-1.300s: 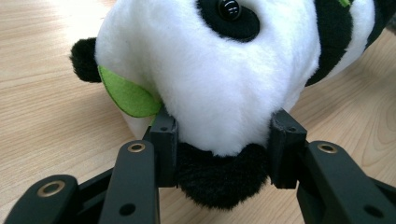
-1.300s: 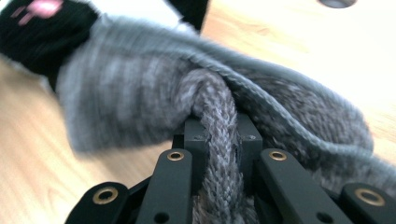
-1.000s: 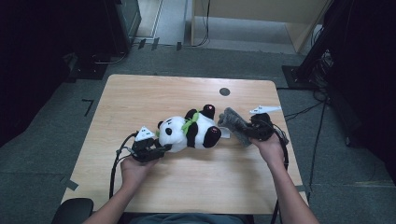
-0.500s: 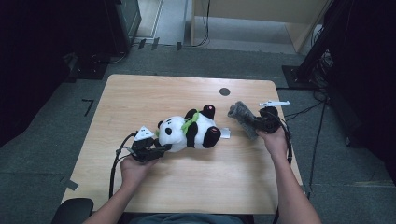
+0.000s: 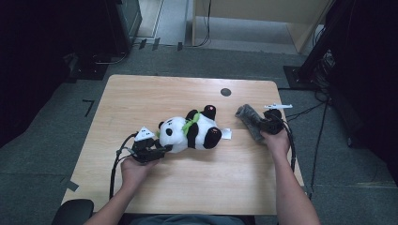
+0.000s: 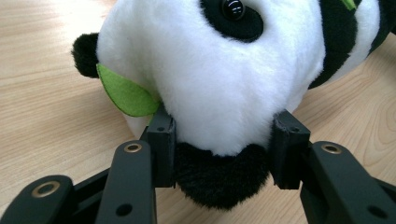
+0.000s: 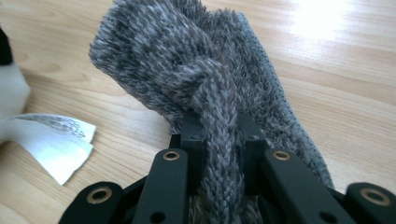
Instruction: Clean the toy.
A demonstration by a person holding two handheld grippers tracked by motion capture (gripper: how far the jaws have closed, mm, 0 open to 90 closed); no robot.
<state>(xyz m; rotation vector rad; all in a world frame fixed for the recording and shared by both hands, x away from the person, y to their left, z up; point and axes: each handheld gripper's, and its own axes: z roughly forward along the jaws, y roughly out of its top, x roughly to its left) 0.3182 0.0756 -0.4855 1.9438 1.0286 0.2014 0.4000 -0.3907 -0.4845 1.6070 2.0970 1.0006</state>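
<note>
The plush panda [image 5: 191, 132] lies on its side near the middle of the wooden table [image 5: 187, 187], its head toward the person's left and its black feet toward the right. A green leaf-shaped piece [image 6: 126, 95] sits by its head, and green trim crosses its neck in the high view. The left gripper [image 5: 157, 151] clamps the panda's head: in the left gripper view the two black jaws press into the white and black fur from either side, with the snout bulging between them.

A white tag [image 5: 226, 134] trails from the panda's rear end onto the tabletop; it lies flat on the wood at the left edge of the right gripper view.

Just beyond the tag, apart from the toy, the grey knitted sock [image 5: 248, 120] rests on the table's right part. The right gripper [image 5: 259, 125] holds it, jaws drawn narrow around a bunched fold of the knit, while the rest of the fabric spreads past the tips.

A small dark round mark [image 5: 225, 92] sits on the table farther back.
</note>
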